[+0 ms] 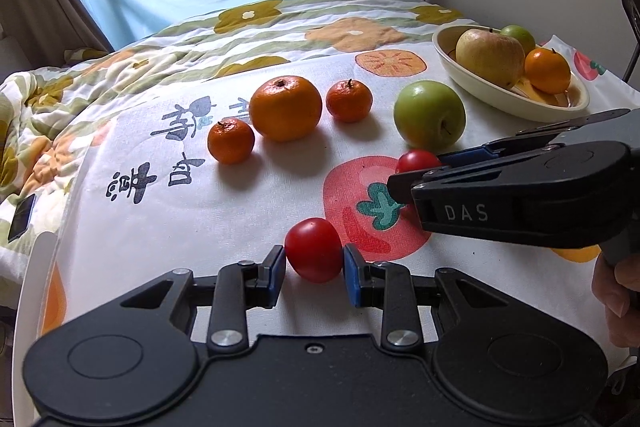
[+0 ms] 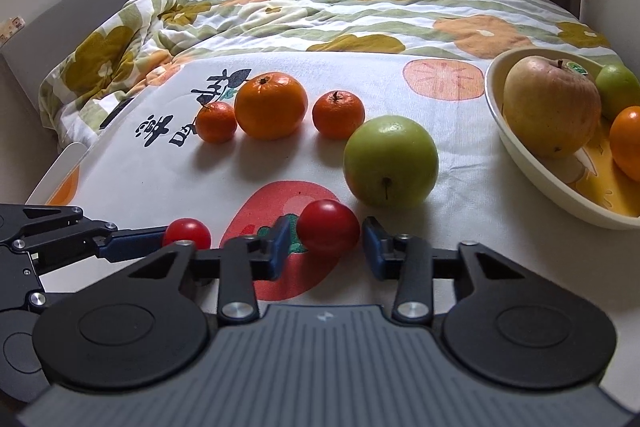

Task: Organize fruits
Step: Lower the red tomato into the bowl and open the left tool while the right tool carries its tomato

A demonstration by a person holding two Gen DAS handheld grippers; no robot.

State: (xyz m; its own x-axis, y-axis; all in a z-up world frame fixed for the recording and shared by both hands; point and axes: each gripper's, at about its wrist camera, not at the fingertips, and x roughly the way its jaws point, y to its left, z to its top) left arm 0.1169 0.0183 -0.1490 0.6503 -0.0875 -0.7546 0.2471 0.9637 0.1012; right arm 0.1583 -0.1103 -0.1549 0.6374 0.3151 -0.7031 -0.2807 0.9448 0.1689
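Note:
Two red cherry tomatoes lie on the printed cloth. My left gripper point(image 1: 314, 269) stands around the near tomato point(image 1: 314, 249), pads touching or nearly touching its sides; it also shows in the right wrist view point(image 2: 187, 233). My right gripper point(image 2: 326, 245) is open around the other tomato point(image 2: 328, 228), with a gap on the right side; that tomato shows in the left wrist view point(image 1: 418, 160). A green apple point(image 2: 390, 161) lies just behind. Three oranges point(image 2: 270, 111) sit in a row further back. A cream bowl point(image 2: 516, 143) at the right holds an apple point(image 2: 551, 105), a lime and an orange.
A flowered quilt point(image 2: 320, 15) covers the bed behind the cloth. A dark phone point(image 1: 22, 217) lies on the quilt at the left. A white table edge point(image 1: 38, 267) shows at the left. Curtains and a blue sheet hang at the back.

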